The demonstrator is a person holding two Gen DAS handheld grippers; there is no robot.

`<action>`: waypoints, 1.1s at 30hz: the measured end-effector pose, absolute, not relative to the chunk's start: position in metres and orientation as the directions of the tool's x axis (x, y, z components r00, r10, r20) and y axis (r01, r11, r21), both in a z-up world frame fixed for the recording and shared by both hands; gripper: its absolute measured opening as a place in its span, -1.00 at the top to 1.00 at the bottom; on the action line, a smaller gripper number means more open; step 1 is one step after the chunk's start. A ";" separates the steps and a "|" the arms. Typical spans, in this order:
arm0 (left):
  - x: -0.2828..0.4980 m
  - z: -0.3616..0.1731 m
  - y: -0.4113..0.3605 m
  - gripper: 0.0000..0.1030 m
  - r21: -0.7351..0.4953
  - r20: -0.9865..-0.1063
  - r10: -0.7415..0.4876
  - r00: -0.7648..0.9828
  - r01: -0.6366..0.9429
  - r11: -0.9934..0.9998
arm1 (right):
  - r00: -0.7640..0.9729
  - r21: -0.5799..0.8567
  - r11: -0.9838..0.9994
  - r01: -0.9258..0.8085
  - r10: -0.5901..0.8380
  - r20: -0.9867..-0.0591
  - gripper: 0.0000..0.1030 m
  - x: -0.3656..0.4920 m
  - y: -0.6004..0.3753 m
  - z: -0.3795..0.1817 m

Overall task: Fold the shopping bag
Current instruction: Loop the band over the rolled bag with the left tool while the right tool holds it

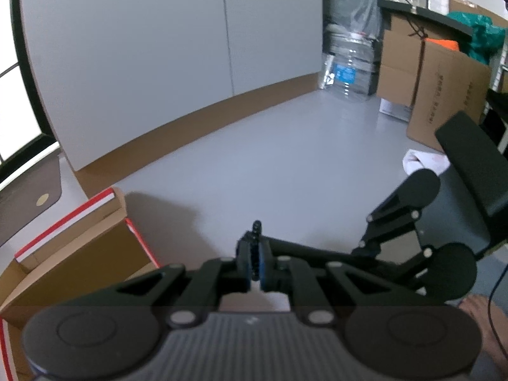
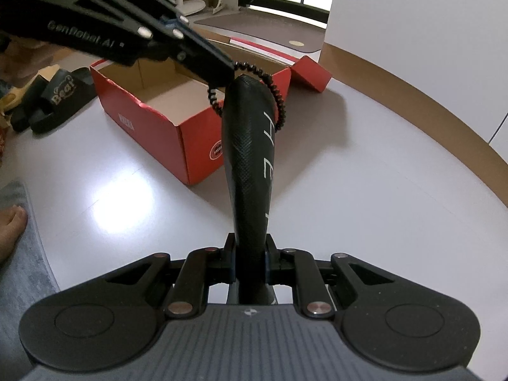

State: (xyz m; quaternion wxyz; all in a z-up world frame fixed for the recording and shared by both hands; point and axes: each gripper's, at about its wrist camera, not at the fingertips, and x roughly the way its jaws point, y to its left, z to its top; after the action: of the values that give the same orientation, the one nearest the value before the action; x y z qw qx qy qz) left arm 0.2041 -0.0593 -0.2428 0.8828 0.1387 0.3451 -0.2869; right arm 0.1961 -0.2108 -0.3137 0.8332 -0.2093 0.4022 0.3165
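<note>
Nearest in the right wrist view, the right gripper (image 2: 250,268) has its jaws closed narrow on the lower end of the shopping bag (image 2: 249,158), which is already rolled into a tight black bundle with white lettering and stands up and away from the jaws. At the far tip of the bundle, the left gripper (image 2: 230,65) is pinched fully closed on a black coiled cord (image 2: 273,92) that loops over the top of the roll. The left wrist view confirms the cord (image 1: 255,247) clamped between the blue pads.

Judged from this, the folding and rolling are done; what remains is to draw the cord around the bundle to secure it, and probably to set it down.

Below lies a smooth grey-white floor (image 2: 349,174). Beyond the bundle stands an open red cardboard box (image 2: 177,127), empty inside. Dark slippers (image 2: 54,95) lie to the far left. Farther off are a white panel wall with a brown base (image 1: 158,63), a clear water jug (image 1: 347,66) and brown cartons (image 1: 444,95).
</note>
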 end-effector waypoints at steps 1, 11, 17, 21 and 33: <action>0.203 -0.244 -0.061 0.91 0.044 -0.691 -0.414 0.592 0.607 0.794 | 0.478 -0.093 0.714 -0.694 0.360 -0.801 0.67 0.196 -0.211 -0.313; 0.195 -0.253 -0.074 0.91 0.024 -0.705 -0.443 0.554 0.643 0.766 | 0.489 -0.084 0.727 -0.682 0.368 -0.791 0.67 0.199 -0.212 -0.310; 0.192 -0.256 -0.075 0.91 0.007 -0.709 -0.453 0.540 0.648 0.762 | 0.504 -0.087 0.734 -0.673 0.369 -0.781 0.67 0.199 -0.211 -0.309; 0.190 -0.260 -0.074 0.91 0.008 -0.709 -0.458 0.537 0.654 0.756 | 0.519 -0.079 0.745 -0.662 0.379 -0.766 0.68 0.200 -0.211 -0.306; 0.185 -0.270 -0.061 0.91 0.026 -0.719 -0.431 0.546 0.640 0.768 | 0.522 0.054 0.771 -0.635 0.478 -0.706 0.69 0.213 -0.219 -0.297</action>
State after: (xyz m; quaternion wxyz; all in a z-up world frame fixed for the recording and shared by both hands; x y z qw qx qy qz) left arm 0.1845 -0.0608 -0.2703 0.8672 0.1444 0.3629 -0.3088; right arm 0.2128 -0.2195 -0.2969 0.8658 -0.1059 0.3686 0.3213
